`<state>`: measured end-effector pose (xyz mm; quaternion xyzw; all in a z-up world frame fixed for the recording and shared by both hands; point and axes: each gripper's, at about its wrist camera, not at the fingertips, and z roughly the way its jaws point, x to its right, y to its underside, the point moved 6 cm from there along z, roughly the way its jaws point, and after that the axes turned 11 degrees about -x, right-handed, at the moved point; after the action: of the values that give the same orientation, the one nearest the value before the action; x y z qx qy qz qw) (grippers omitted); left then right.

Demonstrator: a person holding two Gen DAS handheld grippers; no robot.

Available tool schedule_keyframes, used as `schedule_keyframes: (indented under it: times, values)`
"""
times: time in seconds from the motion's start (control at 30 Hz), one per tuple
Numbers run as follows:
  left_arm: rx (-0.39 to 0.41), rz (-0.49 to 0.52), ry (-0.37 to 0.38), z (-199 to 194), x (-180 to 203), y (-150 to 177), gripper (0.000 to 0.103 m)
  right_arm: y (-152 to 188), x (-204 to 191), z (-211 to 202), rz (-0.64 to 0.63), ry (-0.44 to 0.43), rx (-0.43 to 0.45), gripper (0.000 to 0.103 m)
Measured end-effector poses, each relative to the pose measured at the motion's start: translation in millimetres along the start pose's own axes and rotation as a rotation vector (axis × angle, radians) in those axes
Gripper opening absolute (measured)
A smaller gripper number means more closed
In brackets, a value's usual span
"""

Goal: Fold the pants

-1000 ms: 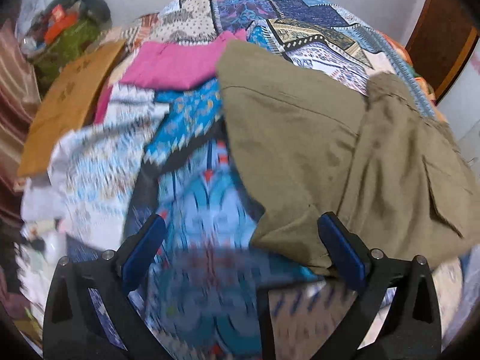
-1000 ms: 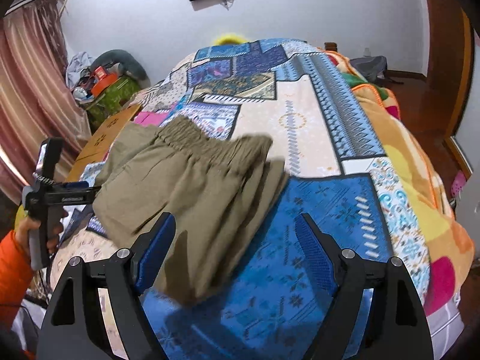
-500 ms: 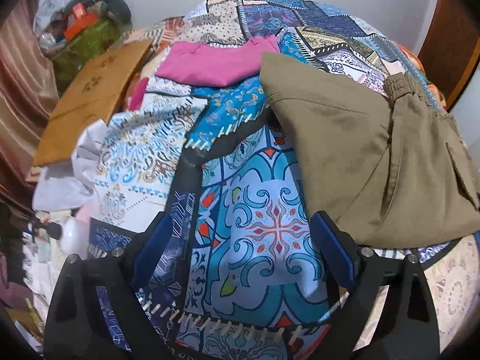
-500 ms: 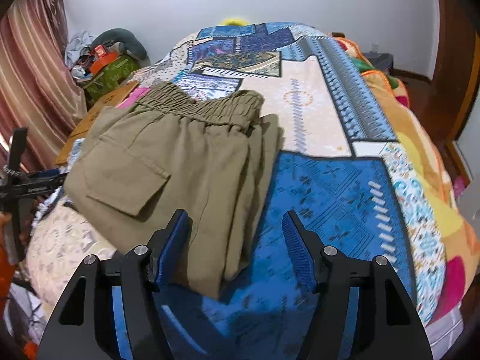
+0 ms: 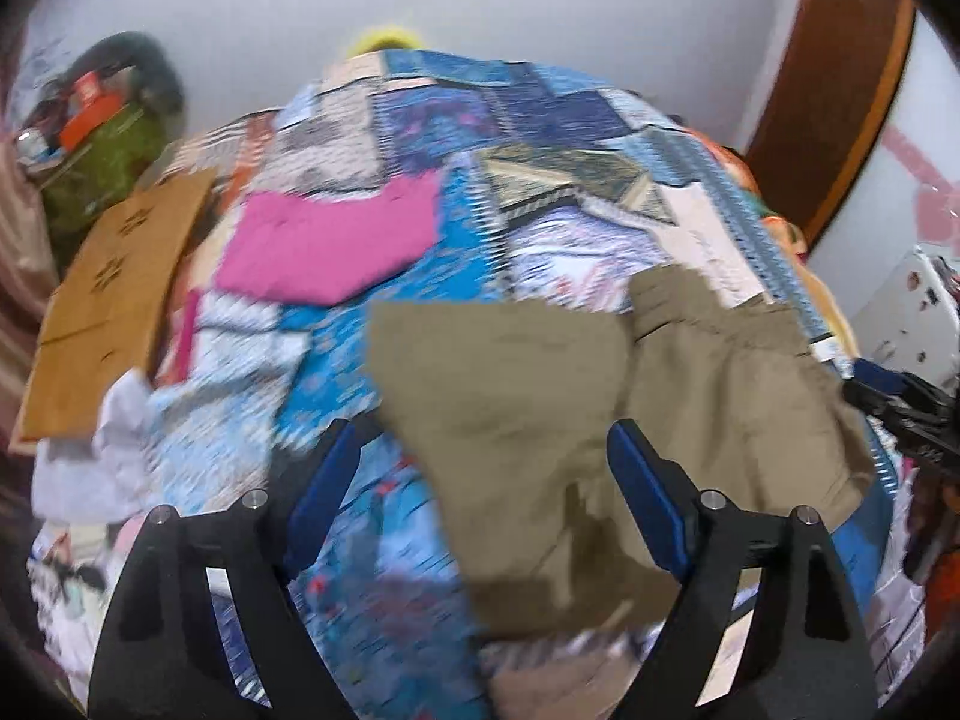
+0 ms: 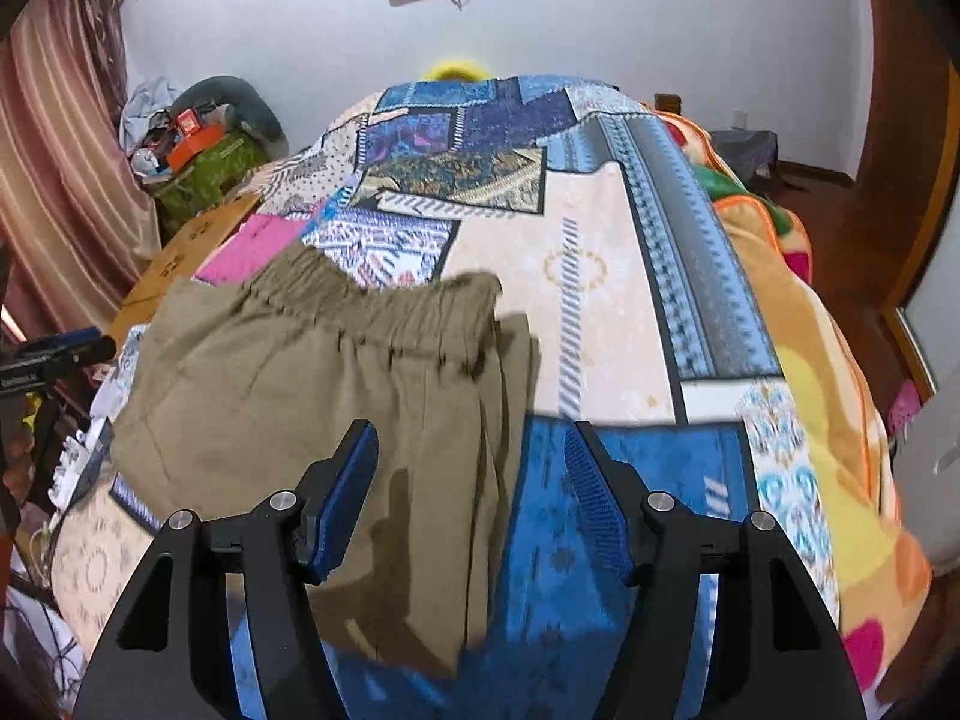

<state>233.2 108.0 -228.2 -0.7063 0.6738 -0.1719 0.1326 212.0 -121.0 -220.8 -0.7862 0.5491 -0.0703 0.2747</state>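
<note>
Lying on patchwork bedspread (image 6: 606,276) (white wall (image 6: 600,18) behind): olive pants (image 6: 312,396).

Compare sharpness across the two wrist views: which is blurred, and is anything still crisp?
Left wrist view: heavy motion smear over the pants and bedspread; only the left gripper is crisp. Right wrist view: mostly sharp, mild smear on the pants, strong fisheye curvature.

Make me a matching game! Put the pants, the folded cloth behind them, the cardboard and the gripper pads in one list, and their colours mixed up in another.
Things:
1. pants
2. folded cloth
3. cardboard
4. pads on the right gripper fingers

Colours:
A. blue
B. brown
C. olive green
D. pink

Pairs: 1-C, 2-D, 3-B, 4-A
</note>
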Motion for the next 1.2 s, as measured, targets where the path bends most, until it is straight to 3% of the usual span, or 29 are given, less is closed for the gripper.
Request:
schedule_keyframes:
  times: [0.07,0.13,0.2,0.27,0.4,0.73,0.83,0.9,0.93,1.03,1.2]
  values:
    - [-0.015,0.035,0.008,13.4,20.2,-9.6,0.086,-7.3,-2.0,6.7,-0.013,-0.005,0.003,0.059]
    - [-0.038,0.071,0.018,27.2,36.7,-14.5,0.085,-11.8,-3.2,16.3,-0.026,-0.009,-0.011,0.049]
    - [-0.059,0.103,0.008,39.5,48.8,-15.8,0.083,-11.6,-4.2,29.1,-0.029,-0.025,-0.05,0.027]
    - [-0.08,0.119,-0.012,51.7,54.1,-15.1,0.08,-8.8,-5.2,38.6,-0.046,-0.039,-0.087,0.024]
    - [-0.083,0.119,-0.043,67.7,50.2,-12.8,0.08,-6.6,-2.7,39.8,-0.084,0.008,-0.067,0.02]
    - [-0.046,0.035,-0.065,39.8,13.1,-10.9,0.08,-9.1,4.4,32.8,-0.016,-0.011,-0.077,0.022]
    - [-0.042,-0.011,-0.121,32.2,-14.1,-4.7,0.08,-8.0,8.8,21.3,-0.023,0.006,-0.075,0.032]
    - [-0.056,-0.059,-0.088,31.1,-28.8,-0.1,0.08,-6.0,13.5,14.7,-0.008,0.013,-0.068,0.05]
    - [-0.065,-0.098,-0.053,30.4,-38.9,5.0,0.079,-5.3,15.2,12.4,0.0,0.012,-0.062,0.052]
    - [-0.109,-0.16,0.025,37.0,-49.2,19.7,0.079,-0.2,20.7,12.7,0.014,0.015,-0.069,0.053]
    - [-0.173,-0.147,0.068,57.7,-34.8,34.4,0.079,11.5,30.2,37.0,0.084,-0.034,-0.122,0.053]
